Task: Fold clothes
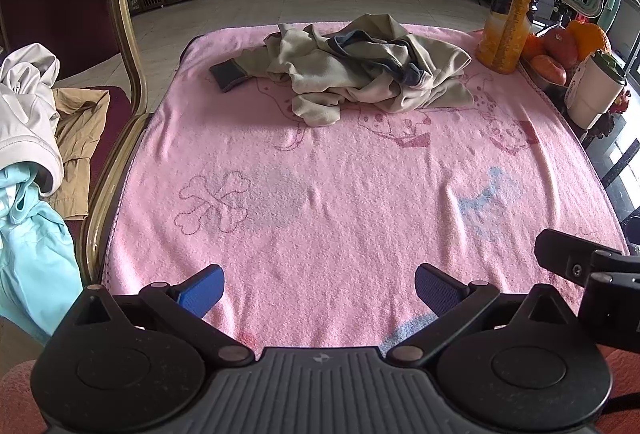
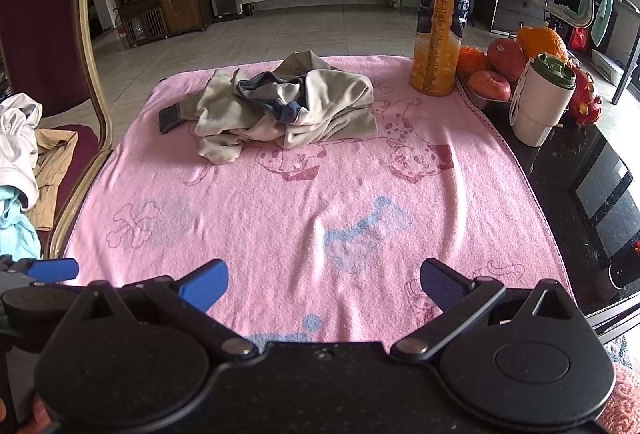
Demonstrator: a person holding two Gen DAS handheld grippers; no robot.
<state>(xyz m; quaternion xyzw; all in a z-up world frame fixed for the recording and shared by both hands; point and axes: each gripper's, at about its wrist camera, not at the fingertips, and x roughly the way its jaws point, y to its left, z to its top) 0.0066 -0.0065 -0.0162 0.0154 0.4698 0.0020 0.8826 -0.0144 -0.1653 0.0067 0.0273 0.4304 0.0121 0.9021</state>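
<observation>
A: Hovering low at the near edge of the towel (image 1: 320,194), the left gripper (image 1: 318,290) has its fingers spread wide with nothing between them, and the right gripper (image 2: 324,286) is the same: spread, empty

B: And the garment?

A: The beige top (image 2: 288,110) lies crumpled at the far end of the towel, well apart from both grippers, one dark cuff (image 2: 170,118) sticking out to the left

B: What could go wrong from here?

A: It's bunched with layers tucked under, so I'd guess a pinch into the heap catches two layers at once and it lifts as a lump rather than spreading out

B: Anything nearby at risk?

A: The juice bottle (image 2: 440,30) stands near the top's right side, with the cup (image 2: 540,102) and fruit (image 2: 506,62) just beyond. A wide swing while shaking the top open could tip the bottle. Dragging the top might also ruck the towel across the surface
</observation>
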